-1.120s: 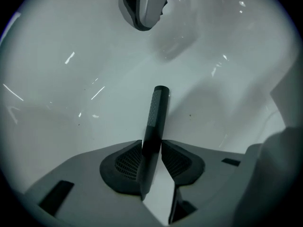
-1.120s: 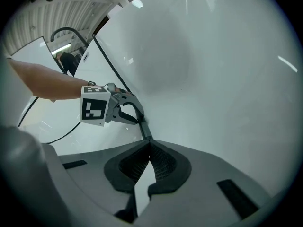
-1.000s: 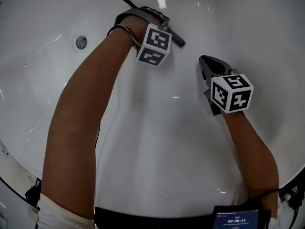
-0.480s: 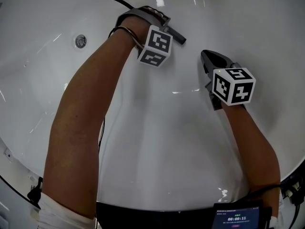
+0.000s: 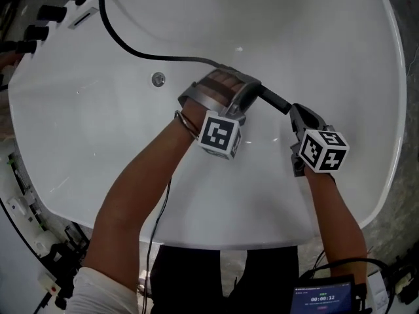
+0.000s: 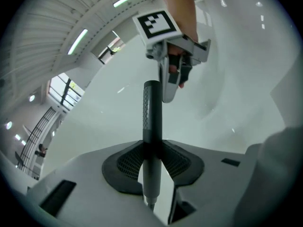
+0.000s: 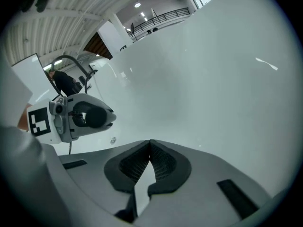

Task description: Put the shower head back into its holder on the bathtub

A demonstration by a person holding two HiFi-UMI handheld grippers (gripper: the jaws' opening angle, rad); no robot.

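Left gripper: clamped on the shower head, mid-stem, over the tub centre.
Right gripper: jaws together, empty, at its 3 o'clock.
Handling: stiff, slim, likely slick; hose drags toward 10 o'clock; grip the knurling.

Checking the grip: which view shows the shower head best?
The left gripper view: the shower head stands clamped between the pads of the left gripper. The head view shows only its end past that gripper; the right gripper view, nothing clear of it.
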